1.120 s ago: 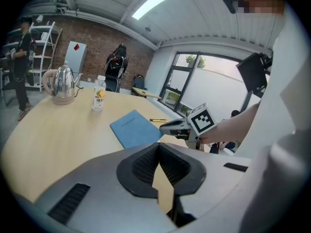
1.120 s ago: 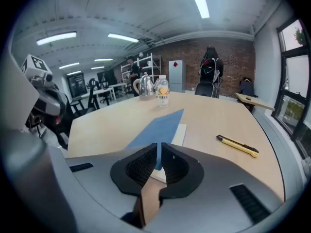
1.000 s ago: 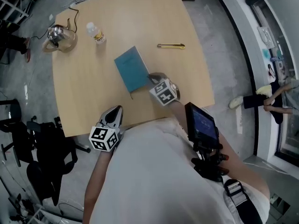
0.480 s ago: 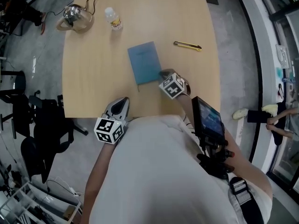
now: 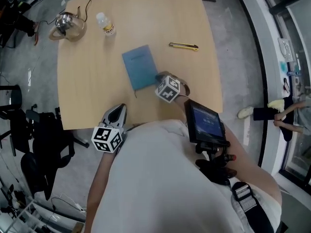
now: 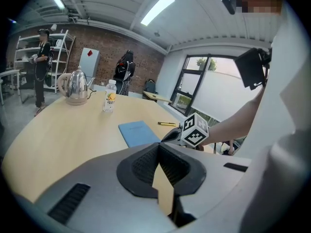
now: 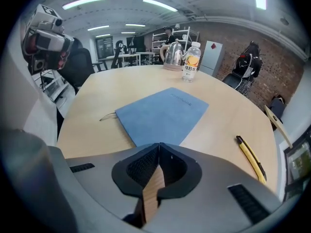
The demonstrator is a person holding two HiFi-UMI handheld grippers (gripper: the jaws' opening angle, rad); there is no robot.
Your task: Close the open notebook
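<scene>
Kettle (image 5: 65, 23) sitting at table's (image 5: 87, 81) 10 o'clock corner, bottle (image 5: 105, 24) just at its 3. L gripper (image 5: 119, 109) hovering over the 7 o'clock edge, jaws together, empty. Blue notebook (image 5: 140, 67) lying closed, flat, mid-table. R gripper (image 5: 160, 76) pointing at its 4 o'clock corner, jaws together, empty. Yellow knife (image 5: 183, 46) lying at notebook's 2, apart.

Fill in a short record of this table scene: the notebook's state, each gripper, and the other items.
Notebook: blue notebook, closed, flat on the wooden table
Left gripper: fingers together, empty, near the table's near edge
Right gripper: fingers together, empty, at the notebook's near corner
Other items: kettle, water bottle, yellow utility knife, all apart from the notebook
</scene>
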